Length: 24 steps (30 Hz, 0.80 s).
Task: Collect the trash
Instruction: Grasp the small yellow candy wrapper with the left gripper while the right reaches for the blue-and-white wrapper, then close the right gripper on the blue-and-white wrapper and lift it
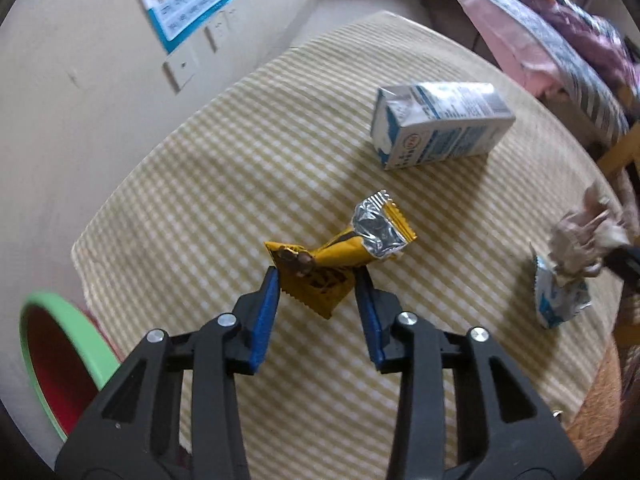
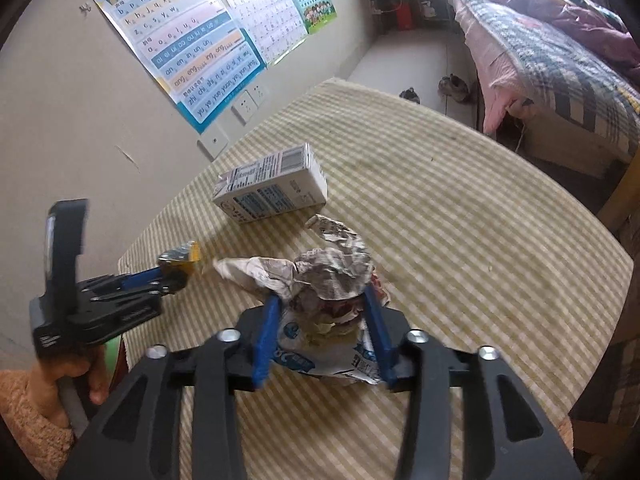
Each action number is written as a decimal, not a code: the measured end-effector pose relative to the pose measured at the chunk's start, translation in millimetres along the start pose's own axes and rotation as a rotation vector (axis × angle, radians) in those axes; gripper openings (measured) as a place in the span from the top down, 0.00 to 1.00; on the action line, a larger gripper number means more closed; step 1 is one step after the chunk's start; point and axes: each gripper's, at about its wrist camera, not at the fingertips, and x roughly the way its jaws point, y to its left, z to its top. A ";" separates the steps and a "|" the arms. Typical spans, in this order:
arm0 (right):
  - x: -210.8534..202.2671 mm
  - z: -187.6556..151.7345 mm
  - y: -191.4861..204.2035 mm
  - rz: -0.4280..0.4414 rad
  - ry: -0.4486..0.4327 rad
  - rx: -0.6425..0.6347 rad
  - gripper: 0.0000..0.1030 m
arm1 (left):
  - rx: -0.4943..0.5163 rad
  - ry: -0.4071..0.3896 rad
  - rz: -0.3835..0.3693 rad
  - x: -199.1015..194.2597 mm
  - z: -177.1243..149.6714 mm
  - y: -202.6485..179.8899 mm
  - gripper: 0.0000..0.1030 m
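My left gripper (image 1: 318, 276) is shut on a yellow and silver snack wrapper (image 1: 340, 256) and holds it just above the checked tablecloth (image 1: 224, 184). It also shows in the right wrist view (image 2: 176, 274), with the wrapper (image 2: 182, 256) at its tip. My right gripper (image 2: 322, 298) is shut on a crumpled paper wad and white-blue wrapper (image 2: 326, 280). That bundle appears at the right in the left wrist view (image 1: 572, 264). A white and blue milk carton (image 1: 436, 122) lies on its side further back; it also shows in the right wrist view (image 2: 272, 192).
A green-rimmed red bin (image 1: 56, 352) stands off the table's left front corner. The wall (image 1: 80, 80) with posters runs along the left. A bed (image 2: 560, 60) stands at the right, with shoes (image 2: 452, 86) on the floor beyond the table.
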 end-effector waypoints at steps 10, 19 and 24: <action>-5.1 2.1 -1.3 -0.003 -0.011 0.014 0.37 | -0.117 -0.014 0.023 -35.0 -49.9 12.6 0.63; -11.9 -1.0 -3.4 -0.032 -0.004 0.024 0.36 | -0.173 0.011 -0.004 -31.7 -76.2 18.4 0.63; -21.3 -6.2 0.1 -0.051 -0.011 0.008 0.36 | -0.181 -0.001 -0.032 -34.6 -85.9 15.0 0.63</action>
